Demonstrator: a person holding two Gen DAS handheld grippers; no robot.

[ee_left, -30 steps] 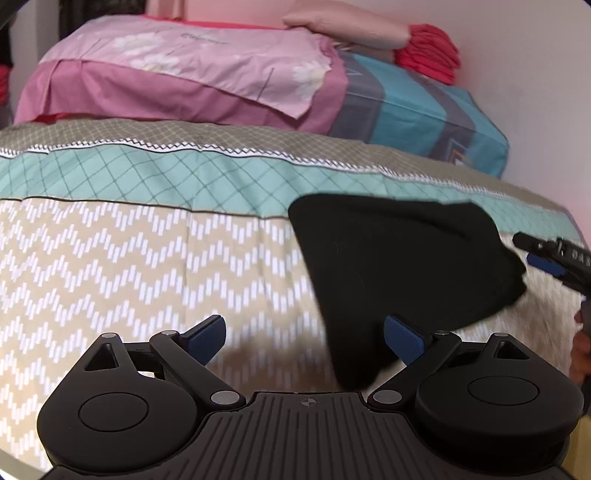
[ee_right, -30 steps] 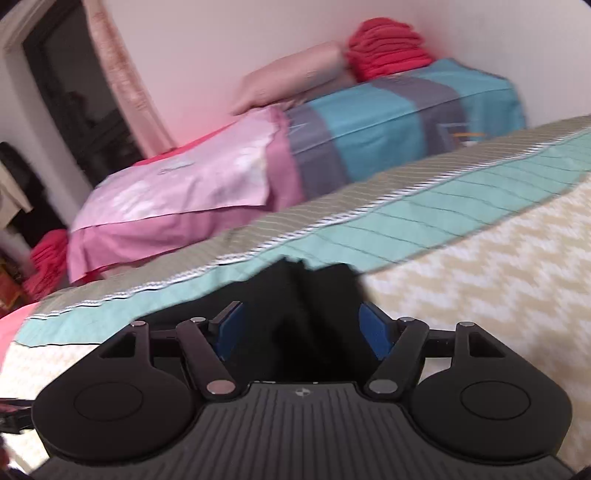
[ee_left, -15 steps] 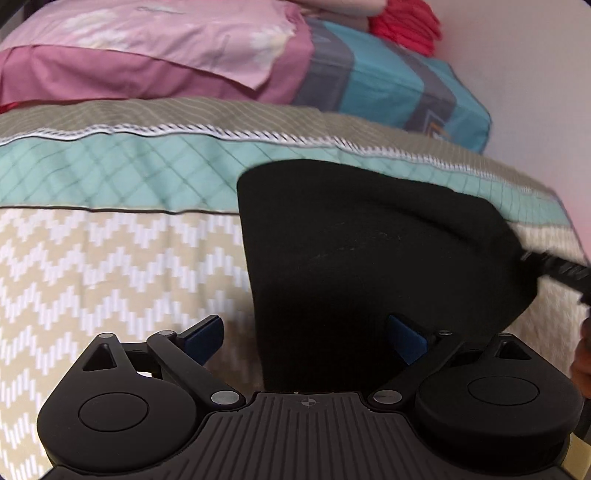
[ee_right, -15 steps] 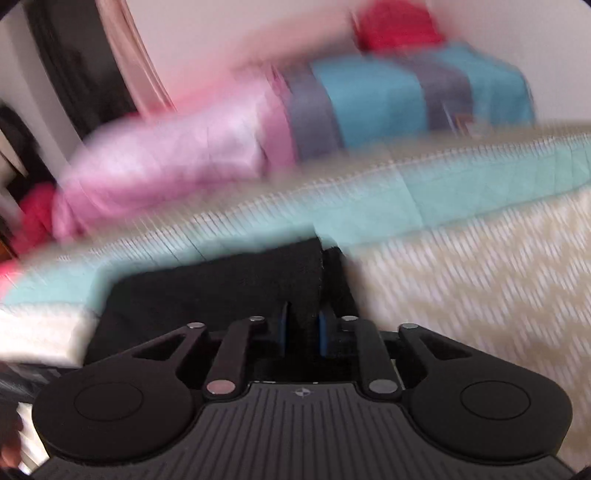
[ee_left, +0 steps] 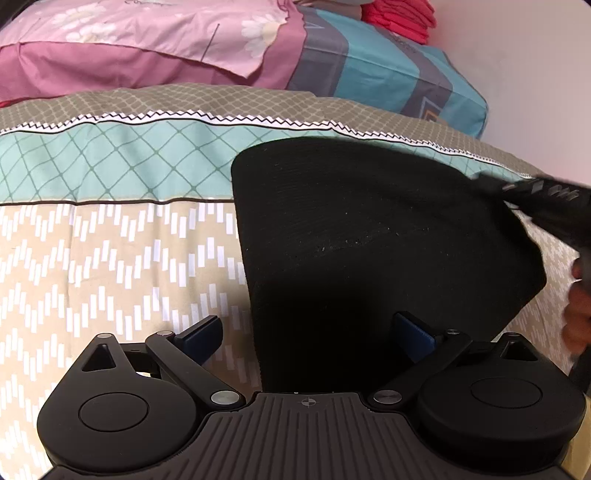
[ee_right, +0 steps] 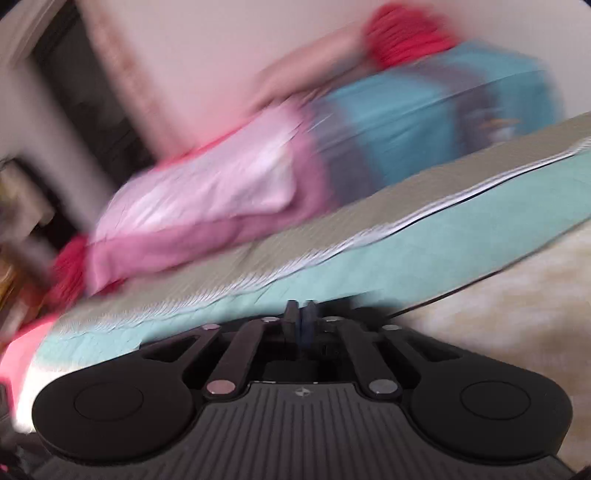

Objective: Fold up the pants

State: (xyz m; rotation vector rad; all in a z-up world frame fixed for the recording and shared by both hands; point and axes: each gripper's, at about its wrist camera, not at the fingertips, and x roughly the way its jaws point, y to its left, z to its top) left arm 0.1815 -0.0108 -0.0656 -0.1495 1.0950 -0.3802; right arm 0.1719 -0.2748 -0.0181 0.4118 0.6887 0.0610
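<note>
The black pants [ee_left: 369,251] lie folded on the patterned bedspread [ee_left: 110,258], right of centre in the left wrist view. My left gripper [ee_left: 310,332] is open, its blue pads astride the near left edge of the pants, holding nothing. My right gripper [ee_right: 300,319] has its jaws pressed together on a thin black edge of the pants [ee_right: 354,304]; that view is blurred by motion. The right gripper also shows in the left wrist view [ee_left: 546,199], blurred, at the pants' far right corner, which is raised.
Stacked bedding lies at the back: a pink floral pillow [ee_left: 147,40], a teal and grey cushion [ee_left: 388,77] and red folded cloths [ee_left: 399,16]. A pale wall [ee_left: 535,74] stands to the right. A dark doorway [ee_right: 74,110] is at the left.
The right gripper closed from open onto the pants' right edge and is lifting it. The left gripper moved in closer over the pants' near left edge and stayed open.
</note>
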